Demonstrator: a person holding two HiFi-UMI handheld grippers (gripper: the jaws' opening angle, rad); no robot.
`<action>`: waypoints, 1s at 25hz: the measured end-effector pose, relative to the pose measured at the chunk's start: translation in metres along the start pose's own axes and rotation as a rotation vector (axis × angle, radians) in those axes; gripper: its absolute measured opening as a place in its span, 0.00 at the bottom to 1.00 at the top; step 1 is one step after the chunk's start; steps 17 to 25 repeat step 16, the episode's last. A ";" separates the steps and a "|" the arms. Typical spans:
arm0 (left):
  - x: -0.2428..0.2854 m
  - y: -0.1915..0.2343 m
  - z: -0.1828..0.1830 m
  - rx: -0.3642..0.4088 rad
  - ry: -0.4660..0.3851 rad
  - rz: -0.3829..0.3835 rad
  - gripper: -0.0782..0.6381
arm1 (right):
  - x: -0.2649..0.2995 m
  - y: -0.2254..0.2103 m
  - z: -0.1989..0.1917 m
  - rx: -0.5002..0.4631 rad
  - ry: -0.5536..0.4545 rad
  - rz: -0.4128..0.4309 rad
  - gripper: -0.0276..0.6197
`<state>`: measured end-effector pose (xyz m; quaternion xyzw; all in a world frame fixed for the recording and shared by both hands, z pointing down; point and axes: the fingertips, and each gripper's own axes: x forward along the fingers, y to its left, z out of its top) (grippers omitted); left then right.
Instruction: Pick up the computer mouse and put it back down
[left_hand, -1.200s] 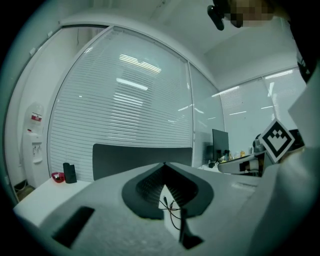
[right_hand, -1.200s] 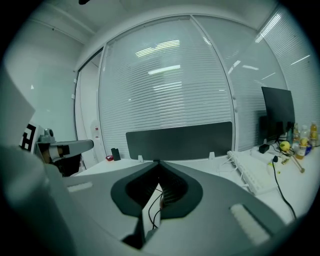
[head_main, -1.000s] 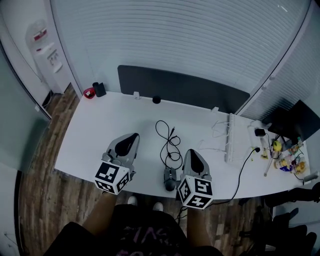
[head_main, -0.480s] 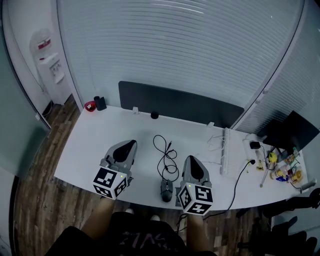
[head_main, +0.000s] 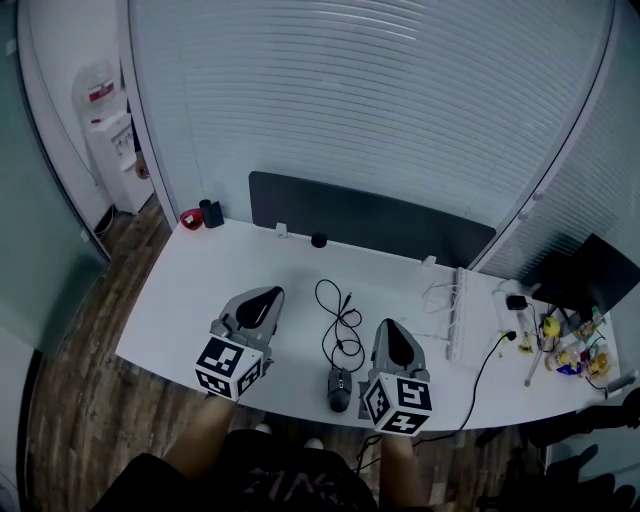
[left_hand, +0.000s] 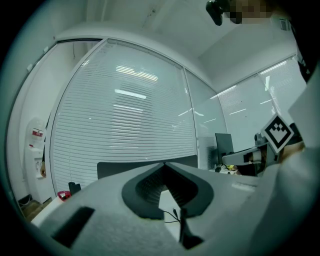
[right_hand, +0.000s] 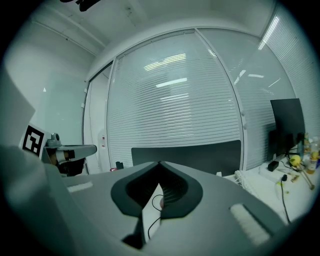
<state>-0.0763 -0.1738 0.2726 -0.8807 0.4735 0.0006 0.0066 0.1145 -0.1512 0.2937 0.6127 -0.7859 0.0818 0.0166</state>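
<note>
A dark computer mouse (head_main: 339, 388) lies on the white desk (head_main: 200, 290) near its front edge, and its black cable (head_main: 340, 318) coils away behind it. My right gripper (head_main: 389, 326) hovers just right of the mouse, shut and empty. My left gripper (head_main: 269, 292) hovers well to the mouse's left, also shut on nothing. In the left gripper view the jaws (left_hand: 164, 164) meet at the tips, and a bit of cable (left_hand: 175, 215) shows through the gap. The right gripper view shows its jaws (right_hand: 160, 163) closed, with cable (right_hand: 156, 202) below.
A white power strip (head_main: 460, 312) with cords lies right of the right gripper. A dark partition panel (head_main: 370, 215) runs along the desk's back edge. A red item (head_main: 191, 216) sits at the back left, small clutter (head_main: 560, 335) and a monitor (head_main: 585, 270) at the right.
The head view has shifted slightly. The right gripper sits a little higher over the desk. Both grippers stay shut and the mouse has not moved on the desk.
</note>
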 end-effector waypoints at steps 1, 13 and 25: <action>0.000 0.001 0.001 0.000 -0.001 -0.001 0.11 | 0.001 0.001 0.001 -0.002 -0.001 0.002 0.05; -0.001 0.002 -0.001 -0.003 0.006 0.000 0.11 | 0.001 0.002 -0.001 0.007 0.000 0.005 0.05; -0.001 0.003 0.000 -0.003 0.003 -0.002 0.11 | 0.002 0.003 -0.001 0.008 0.001 0.005 0.05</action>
